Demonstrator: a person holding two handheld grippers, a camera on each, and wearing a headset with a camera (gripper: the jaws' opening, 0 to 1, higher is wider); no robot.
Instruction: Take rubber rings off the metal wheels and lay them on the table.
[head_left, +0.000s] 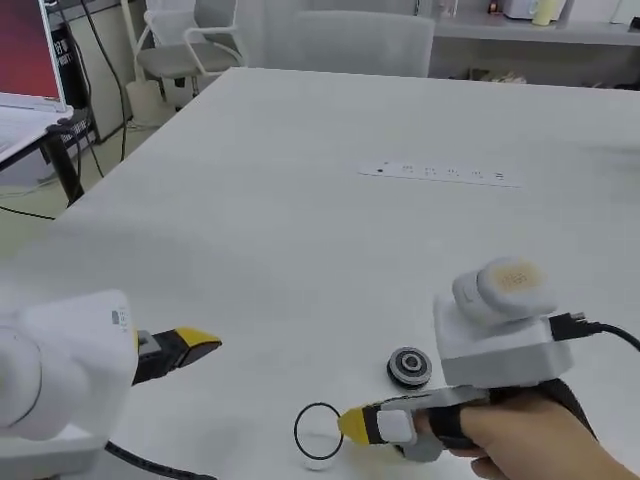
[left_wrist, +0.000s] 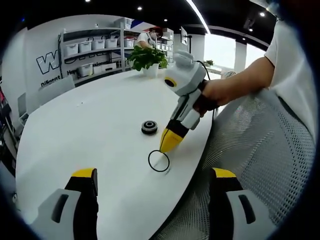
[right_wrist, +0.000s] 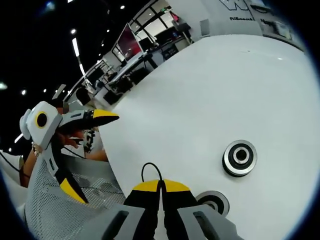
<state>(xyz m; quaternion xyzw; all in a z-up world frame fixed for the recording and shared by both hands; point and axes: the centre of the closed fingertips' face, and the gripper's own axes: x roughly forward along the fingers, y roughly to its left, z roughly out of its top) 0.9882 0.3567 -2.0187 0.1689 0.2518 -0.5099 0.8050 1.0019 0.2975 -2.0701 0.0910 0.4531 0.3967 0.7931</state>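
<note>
While your right tool (head_left: 346, 425) pinches the rubber ring (head_left: 318, 431) against the bench (head_left: 300, 200), left tool (head_left: 205, 346) agape, release, then take the metal wheel (head_left: 408, 366) just beside it.

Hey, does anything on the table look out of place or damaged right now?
Nothing looks damaged or spilled. One note: the rubber ring, at the tips of the right gripper, sits close to the near edge of the table.

table (head_left: 250, 200) wide open ahead; wheel (head_left: 408, 366), ring (head_left: 318, 430) near front edge; socket strip (head_left: 440, 173) farther back
</note>
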